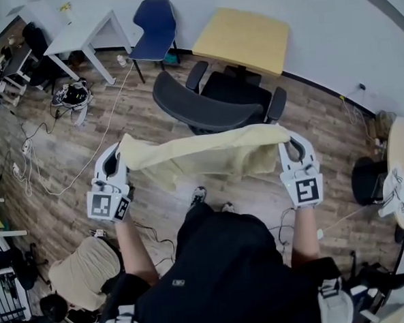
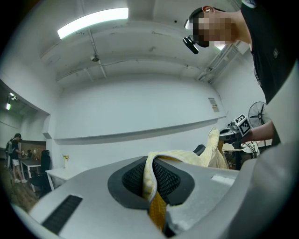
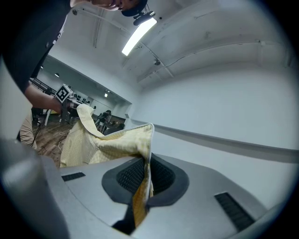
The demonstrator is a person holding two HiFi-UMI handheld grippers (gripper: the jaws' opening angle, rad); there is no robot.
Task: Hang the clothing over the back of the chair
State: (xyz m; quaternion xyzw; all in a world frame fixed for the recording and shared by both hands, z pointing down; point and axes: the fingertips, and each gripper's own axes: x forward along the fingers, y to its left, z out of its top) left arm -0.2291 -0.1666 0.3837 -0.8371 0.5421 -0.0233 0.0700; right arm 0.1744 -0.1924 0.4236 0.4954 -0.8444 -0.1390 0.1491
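1. Two ends of the yellow clothing (image 1: 202, 156) were clamped, one by the left gripper (image 1: 121, 150) and the other by the right gripper (image 1: 286, 140).
2. The clothing hung stretched across the frame's centre, just below the chair (image 1: 202, 109).
3. The step probably called for level, taut ends, carried up-frame over the chair's back before any release.

Two tongs: left tongs (image 1: 119, 152) and right tongs (image 1: 288, 144). One yellow garment (image 1: 201, 154) between them. Two chairs: a black office chair (image 1: 205, 109) just beyond the tongs, a blue chair (image 1: 154, 27) farther beyond. Three counters: a white counter (image 1: 85, 31) beyond the left tongs, a yellow counter (image 1: 242, 39) beyond the right tongs, a round counter (image 1: 403, 159) to the right tongs' outer side.
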